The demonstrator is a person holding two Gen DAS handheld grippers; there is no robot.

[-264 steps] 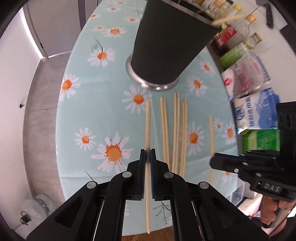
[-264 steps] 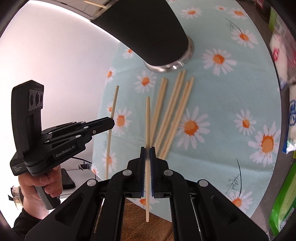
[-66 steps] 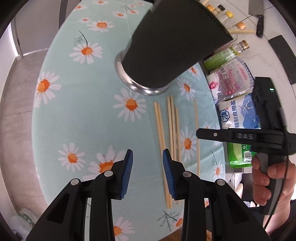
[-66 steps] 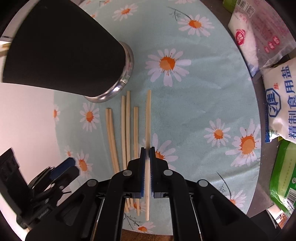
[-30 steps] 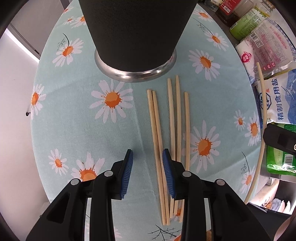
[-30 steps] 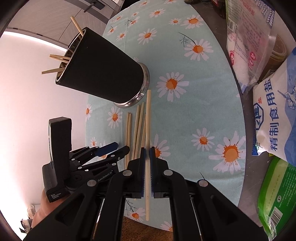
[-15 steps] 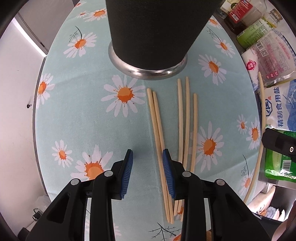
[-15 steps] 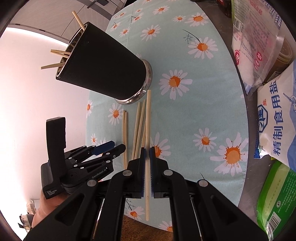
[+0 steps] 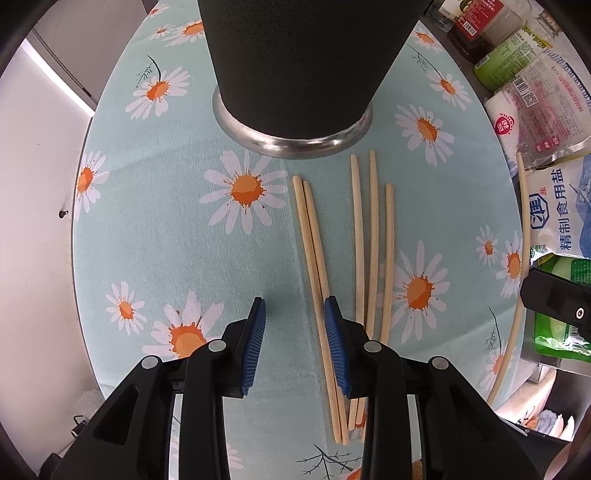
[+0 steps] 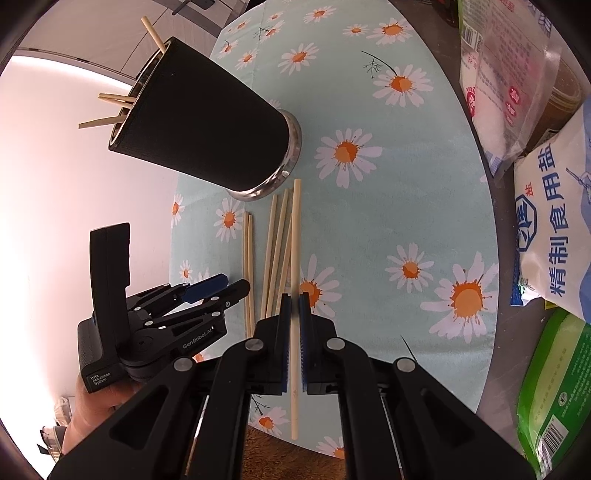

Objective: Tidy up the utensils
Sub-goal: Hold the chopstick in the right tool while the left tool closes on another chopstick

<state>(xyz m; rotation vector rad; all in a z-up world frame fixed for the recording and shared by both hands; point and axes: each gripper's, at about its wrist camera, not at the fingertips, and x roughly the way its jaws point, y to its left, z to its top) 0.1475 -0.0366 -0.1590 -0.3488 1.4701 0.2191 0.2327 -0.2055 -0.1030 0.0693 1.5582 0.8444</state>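
Several wooden chopsticks (image 9: 373, 236) lie side by side on the daisy tablecloth (image 9: 155, 229), in front of a black utensil holder (image 9: 295, 62) with a metal base. My left gripper (image 9: 294, 314) is open and empty just above the cloth; its right pad is over the leftmost pair of chopsticks (image 9: 314, 254). My right gripper (image 10: 294, 301) is shut on one chopstick (image 10: 294, 236) and holds it above the table. The holder (image 10: 199, 125) has several chopsticks (image 10: 110, 107) sticking out of its top. The left gripper also shows in the right wrist view (image 10: 218, 286).
Bags of salt (image 10: 554, 221), a white powder bag (image 10: 495, 81) and a green packet (image 10: 554, 398) line the right side beyond the table edge. Bottles (image 9: 480, 26) stand at the back right. The table's front edge is close below both grippers.
My left gripper has come closer to the leftmost pair of chopsticks. My right gripper has lifted a little higher with its chopstick, still shut on it.
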